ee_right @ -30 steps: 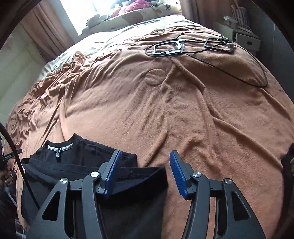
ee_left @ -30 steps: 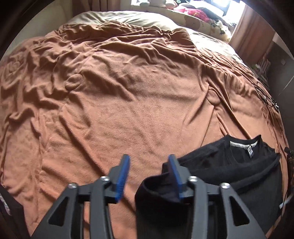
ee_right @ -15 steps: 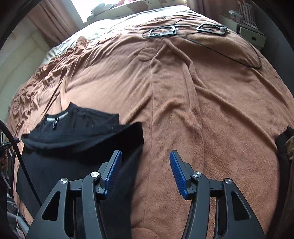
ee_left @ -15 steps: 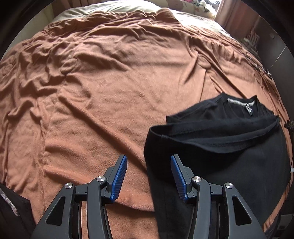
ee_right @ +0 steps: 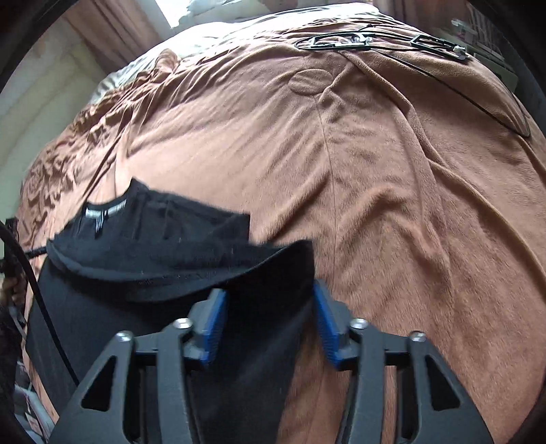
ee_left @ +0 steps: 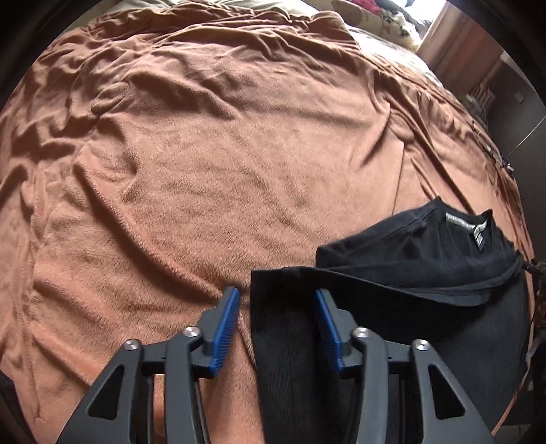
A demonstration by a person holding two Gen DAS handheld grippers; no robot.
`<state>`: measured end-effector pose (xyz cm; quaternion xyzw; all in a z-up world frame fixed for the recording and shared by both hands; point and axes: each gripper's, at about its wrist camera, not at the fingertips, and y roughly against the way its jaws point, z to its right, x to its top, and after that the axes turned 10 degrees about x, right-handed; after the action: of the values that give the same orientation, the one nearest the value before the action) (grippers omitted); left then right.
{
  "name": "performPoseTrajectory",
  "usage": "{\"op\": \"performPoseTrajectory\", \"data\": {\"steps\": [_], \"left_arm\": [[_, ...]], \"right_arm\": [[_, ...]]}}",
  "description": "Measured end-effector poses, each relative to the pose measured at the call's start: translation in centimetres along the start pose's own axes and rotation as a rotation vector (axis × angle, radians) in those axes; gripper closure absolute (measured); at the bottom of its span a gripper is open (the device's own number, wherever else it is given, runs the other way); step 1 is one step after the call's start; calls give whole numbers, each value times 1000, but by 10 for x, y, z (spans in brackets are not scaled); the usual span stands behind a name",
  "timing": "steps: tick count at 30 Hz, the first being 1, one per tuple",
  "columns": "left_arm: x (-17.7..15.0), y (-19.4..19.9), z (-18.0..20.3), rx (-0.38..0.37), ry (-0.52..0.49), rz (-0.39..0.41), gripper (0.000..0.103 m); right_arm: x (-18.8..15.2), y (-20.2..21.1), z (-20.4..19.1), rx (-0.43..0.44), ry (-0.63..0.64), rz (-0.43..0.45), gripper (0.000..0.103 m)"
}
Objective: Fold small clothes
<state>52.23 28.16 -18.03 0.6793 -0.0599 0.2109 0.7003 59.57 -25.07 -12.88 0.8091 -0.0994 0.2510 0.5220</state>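
A black T-shirt (ee_left: 426, 273) with a white neck label lies on the brown blanket (ee_left: 204, 153), its lower part folded up towards the collar. My left gripper (ee_left: 276, 324) hangs low over the shirt's left edge. Its jaws are closing with that edge between them, and a strip of blanket still shows beside the left pad. In the right wrist view the same T-shirt (ee_right: 153, 246) fills the lower left. My right gripper (ee_right: 268, 322) straddles the shirt's right edge, jaws closing, with black cloth lying between the blue pads and not pinched.
Two black hangers (ee_right: 338, 41) and a thin black cord (ee_right: 477, 102) lie at the far right of the bed. Pillows (ee_left: 392, 20) and a curtain (ee_left: 443, 37) are at the head end. A black cable (ee_right: 44, 300) runs past the shirt's left side.
Both grippers have sunk towards the bed and tipped further down. The shirt's side edges now lie between the fingers, and both pairs of jaws stand narrower than before.
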Motion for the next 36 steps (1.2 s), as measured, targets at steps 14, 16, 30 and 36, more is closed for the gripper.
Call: {"op": "performPoseTrajectory", "data": {"steps": [14, 16, 30, 36], "left_arm": [[-7, 18, -12, 14, 43, 40, 99], [-6, 30, -12, 10, 48, 63, 99], [20, 109, -7, 25, 45, 215, 100], [45, 79, 1, 63, 48, 186, 100]], "right_arm": [[-16, 29, 7, 16, -89, 124, 101], [-17, 38, 0, 5, -78, 140, 101], [-10, 107, -47, -36, -3, 291, 101], [11, 83, -41, -74, -2, 260, 101]]}}
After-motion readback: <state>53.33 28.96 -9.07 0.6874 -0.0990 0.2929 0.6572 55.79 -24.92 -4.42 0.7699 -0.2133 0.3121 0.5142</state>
